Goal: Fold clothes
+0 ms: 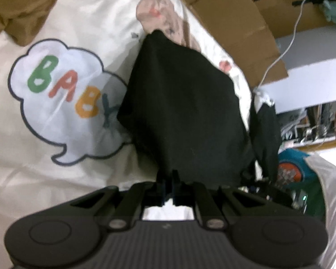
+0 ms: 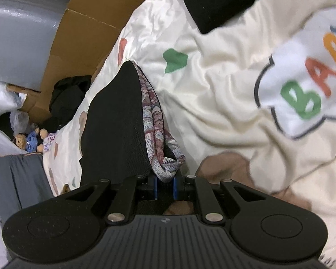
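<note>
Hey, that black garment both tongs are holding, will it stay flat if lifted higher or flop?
Likely floppy: the black garment hangs limp from the left tongs. Probably light, since the right tongs hold it by one edge. The patterned trim droops too.

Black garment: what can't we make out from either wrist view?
- Left wrist: left gripper fingers are buried under the black garment; the view is motion-blurred.
- Right wrist: the garment beyond the right gripper hangs bunched, so its type is unclear.
- Bedsheet print is cut off by the frame edge.
</note>
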A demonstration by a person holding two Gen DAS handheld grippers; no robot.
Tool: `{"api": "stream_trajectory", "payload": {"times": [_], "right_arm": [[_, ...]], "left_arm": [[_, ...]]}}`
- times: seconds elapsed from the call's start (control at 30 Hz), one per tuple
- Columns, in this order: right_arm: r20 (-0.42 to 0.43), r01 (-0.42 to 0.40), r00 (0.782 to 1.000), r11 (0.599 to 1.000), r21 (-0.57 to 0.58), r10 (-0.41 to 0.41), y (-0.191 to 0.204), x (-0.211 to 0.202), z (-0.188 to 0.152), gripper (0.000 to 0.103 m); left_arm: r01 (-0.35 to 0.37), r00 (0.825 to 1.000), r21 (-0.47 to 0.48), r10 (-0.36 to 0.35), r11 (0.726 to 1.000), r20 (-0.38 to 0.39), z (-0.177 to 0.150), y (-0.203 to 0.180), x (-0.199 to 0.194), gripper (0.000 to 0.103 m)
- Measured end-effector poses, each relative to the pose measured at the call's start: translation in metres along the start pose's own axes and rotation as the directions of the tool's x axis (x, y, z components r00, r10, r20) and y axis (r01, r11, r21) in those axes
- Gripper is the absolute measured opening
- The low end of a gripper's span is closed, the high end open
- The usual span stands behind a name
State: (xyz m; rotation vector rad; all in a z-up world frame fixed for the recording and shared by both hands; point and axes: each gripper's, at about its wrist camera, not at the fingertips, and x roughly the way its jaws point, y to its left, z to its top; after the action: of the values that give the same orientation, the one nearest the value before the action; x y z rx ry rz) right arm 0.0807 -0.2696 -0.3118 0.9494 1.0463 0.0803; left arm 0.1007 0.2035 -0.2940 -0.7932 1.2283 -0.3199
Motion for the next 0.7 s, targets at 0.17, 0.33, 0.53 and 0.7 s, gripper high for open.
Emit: {"api": "stream_trajectory", "payload": {"times": [0.17, 0.33, 0.53, 0.7], "right_arm": [[-0.003, 0.009, 1.0, 0.999, -0.033, -0.009, 0.0, -0.002, 0.013, 0.013], [-0.006, 0.018, 1.0, 0.997, -0.073, -0.019, 0.003, -0.005, 0.025, 0.013], [0.009, 0.025, 1.0, 0.994, -0.103, -0.024, 0.002, -0.012, 0.04, 0.012], [0.025, 0.03, 0.999, 0.992, -0.119, -0.027, 0.0, -0.018, 0.052, 0.011]], "left_arm": [[-0.067, 0.998, 0.02, 0.067, 0.998, -0.01, 0.004, 0.005, -0.005, 0.011], [-0.101, 0.995, 0.067, 0.1, 0.993, 0.018, 0.015, 0.004, -0.026, 0.026], [-0.128, 0.99, 0.127, 0.118, 0.984, 0.081, 0.048, -0.018, -0.045, 0.042], [-0.174, 0.984, 0.247, 0.157, 0.953, 0.087, 0.091, -0.052, -0.045, 0.045]]}}
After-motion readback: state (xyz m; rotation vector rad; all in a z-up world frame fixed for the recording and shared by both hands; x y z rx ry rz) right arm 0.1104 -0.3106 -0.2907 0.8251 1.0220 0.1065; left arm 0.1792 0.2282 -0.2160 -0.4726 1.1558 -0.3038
